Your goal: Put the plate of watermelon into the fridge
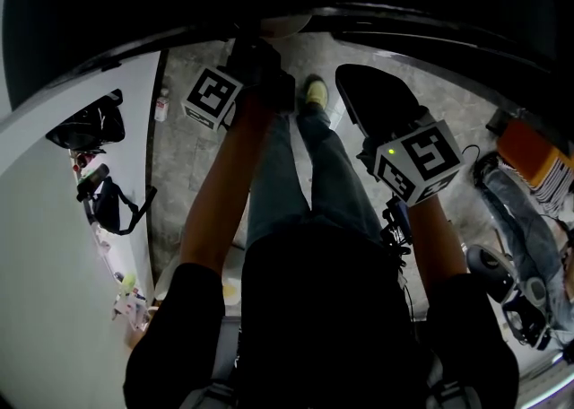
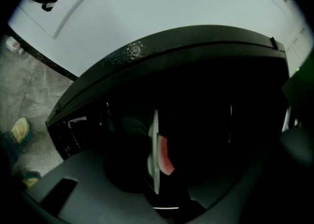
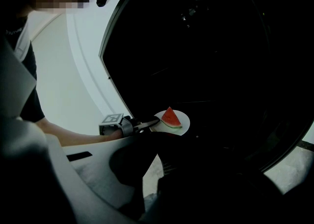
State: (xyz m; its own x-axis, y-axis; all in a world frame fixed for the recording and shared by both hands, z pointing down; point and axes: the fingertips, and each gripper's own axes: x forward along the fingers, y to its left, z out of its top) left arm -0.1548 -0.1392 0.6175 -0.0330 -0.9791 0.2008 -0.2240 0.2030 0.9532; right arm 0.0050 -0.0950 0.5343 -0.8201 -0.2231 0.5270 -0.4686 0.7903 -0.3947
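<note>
Stretching level into the fridge, the left claw grips the plate by its rim; right claw hovers, jaws apart.

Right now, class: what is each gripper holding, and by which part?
The left gripper pinches the white plate of watermelon by its rim; for the right gripper, it cannot be told.

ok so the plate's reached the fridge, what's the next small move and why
Probably lower the plate a touch until something supports it, before letting go. The left tool grips it by the rim, level, with the watermelon slice on top, already inside the dark fridge. Whether it rests on anything is too dark to tell.
</note>
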